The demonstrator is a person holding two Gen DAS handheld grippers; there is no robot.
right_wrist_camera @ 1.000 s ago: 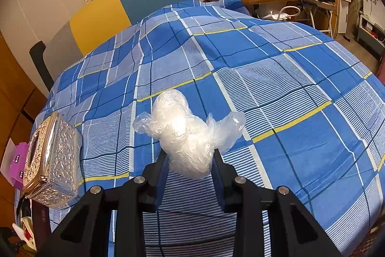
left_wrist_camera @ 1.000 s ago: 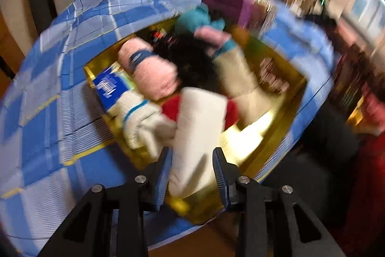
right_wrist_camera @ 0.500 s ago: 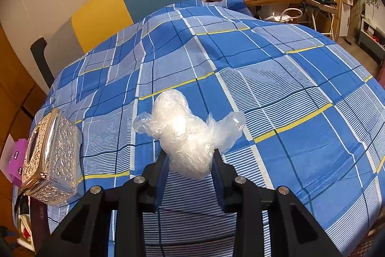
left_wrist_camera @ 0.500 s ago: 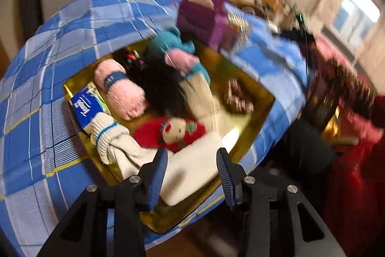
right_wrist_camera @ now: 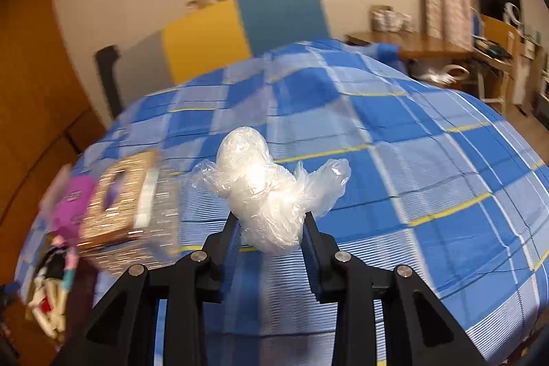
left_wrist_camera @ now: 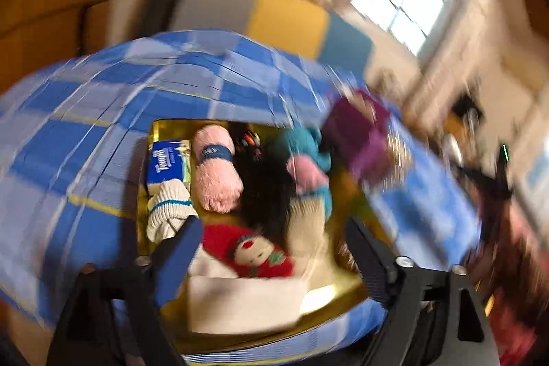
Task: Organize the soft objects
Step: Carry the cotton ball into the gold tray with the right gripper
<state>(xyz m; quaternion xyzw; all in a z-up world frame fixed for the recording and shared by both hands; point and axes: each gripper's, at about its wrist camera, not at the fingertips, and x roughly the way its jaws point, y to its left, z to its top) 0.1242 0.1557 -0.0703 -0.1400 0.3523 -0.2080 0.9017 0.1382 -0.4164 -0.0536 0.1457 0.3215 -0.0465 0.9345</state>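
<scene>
The left claw (left_wrist_camera: 271,249) gapes wide and holds nothing; just ahead of it and below lies a gold tray (left_wrist_camera: 145,194) of soft things, a white folded cloth (left_wrist_camera: 245,304) nearest. The right claw (right_wrist_camera: 271,246) pinches a crumpled clear plastic bag (right_wrist_camera: 264,194) above the blue checked bed (right_wrist_camera: 429,167), a gold tissue box (right_wrist_camera: 123,198) to its left.

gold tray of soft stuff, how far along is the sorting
Mostly done: the shallow gold tray already holds a fluffy pink yarn ball, white ribbed sock, red plush toy and a folded white cloth; the left gripper is open above it. In hand: the right gripper clamps a crumpled clear plastic bag over the blue checked bedspread. That bag remains unplaced.
</scene>
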